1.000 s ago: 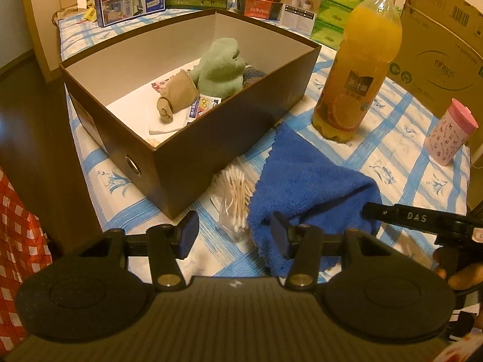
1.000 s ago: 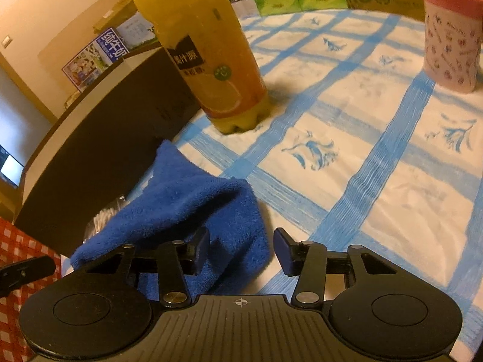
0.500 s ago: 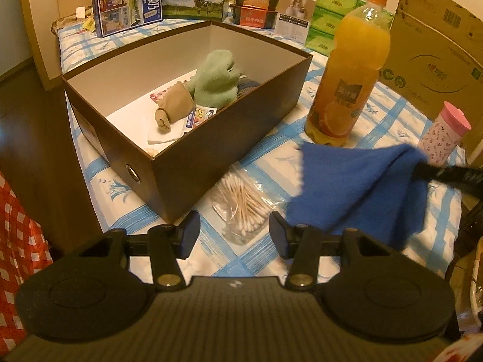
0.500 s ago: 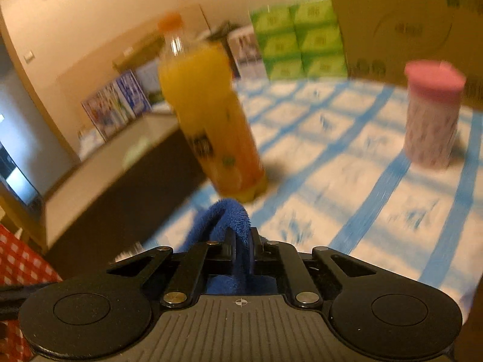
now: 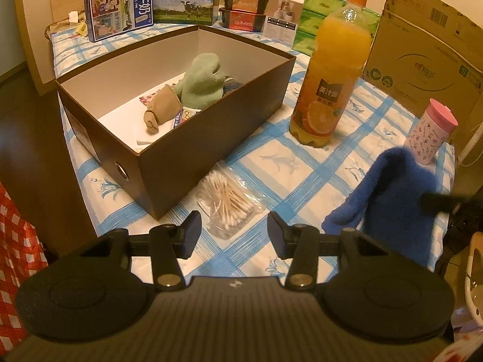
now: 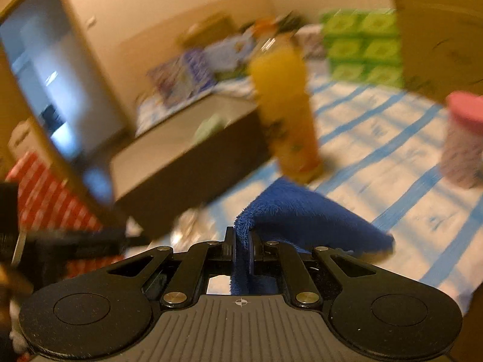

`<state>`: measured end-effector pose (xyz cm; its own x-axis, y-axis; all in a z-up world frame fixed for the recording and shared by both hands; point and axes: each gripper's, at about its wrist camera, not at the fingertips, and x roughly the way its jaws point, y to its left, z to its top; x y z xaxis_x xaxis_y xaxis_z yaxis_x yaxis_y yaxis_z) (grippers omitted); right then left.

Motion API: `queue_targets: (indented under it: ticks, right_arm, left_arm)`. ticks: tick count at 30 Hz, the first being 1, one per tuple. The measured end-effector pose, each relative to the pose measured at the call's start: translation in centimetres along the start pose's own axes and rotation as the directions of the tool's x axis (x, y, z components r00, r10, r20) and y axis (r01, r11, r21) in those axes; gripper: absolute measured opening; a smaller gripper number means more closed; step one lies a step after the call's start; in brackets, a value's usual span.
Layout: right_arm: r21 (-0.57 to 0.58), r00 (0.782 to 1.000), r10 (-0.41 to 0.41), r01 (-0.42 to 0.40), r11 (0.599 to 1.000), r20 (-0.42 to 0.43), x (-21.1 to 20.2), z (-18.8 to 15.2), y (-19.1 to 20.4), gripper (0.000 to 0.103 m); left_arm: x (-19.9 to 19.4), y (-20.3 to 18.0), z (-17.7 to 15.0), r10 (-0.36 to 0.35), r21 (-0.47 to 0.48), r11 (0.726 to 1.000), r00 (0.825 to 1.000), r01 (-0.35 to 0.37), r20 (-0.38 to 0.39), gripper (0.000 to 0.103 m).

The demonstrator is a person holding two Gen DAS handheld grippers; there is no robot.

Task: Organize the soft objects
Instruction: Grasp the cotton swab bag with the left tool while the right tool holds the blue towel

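The blue towel (image 6: 302, 211) is pinched tight by the R gripper (image 6: 242, 246) & held up. Nothing is held by the L gripper (image 5: 232, 233); its jaws are closing, half open.

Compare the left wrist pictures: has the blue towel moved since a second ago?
Yes. The blue towel has been lifted off the tablecloth and carried right, away from the brown box. It now hangs before the pink cup, pinched in the right gripper.
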<state>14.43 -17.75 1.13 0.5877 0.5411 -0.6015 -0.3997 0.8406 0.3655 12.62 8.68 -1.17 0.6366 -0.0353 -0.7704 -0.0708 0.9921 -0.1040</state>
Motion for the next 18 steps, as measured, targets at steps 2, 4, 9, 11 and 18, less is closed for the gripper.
queue_targets:
  ticks: [2, 4, 9, 11, 18]
  right_arm:
    - [-0.005, 0.998, 0.033, -0.034, 0.999, -0.057, 1.2, -0.8, 0.9, 0.007]
    - [0.007, 0.993, 0.065, -0.065, 0.998, -0.097, 2.4, -1.1, 1.1, 0.007]
    - [0.137, 0.991, 0.098, -0.086, 0.987, -0.088, 5.0, -0.7, -1.5, 0.007]
    - [0.189, 0.995, 0.073, -0.059, 0.98, -0.068, 6.1, -0.2, -3.3, 0.007]
    - [0.256, 0.998, -0.025, 0.038, 0.966, -0.054, 8.6, -0.4, -7.4, 0.007]
  left_arm:
    - [-0.1, 0.1, 0.0, 0.002, -0.001, 1.0, 1.0, -0.002, 0.003, 0.044]
    - [0.0, 0.3, 0.0, 0.004, -0.006, 1.0, 1.0, -0.004, 0.001, 0.044]
    - [0.6, 0.6, 0.0, 0.011, -0.017, 1.0, 1.0, -0.011, -0.015, 0.044]
    - [0.9, 0.6, 0.0, 0.007, -0.018, 1.0, 1.0, -0.008, -0.022, 0.043]
    - [2.3, 0.2, -0.1, 0.002, -0.01, 1.0, 0.999, -0.003, -0.052, 0.042]
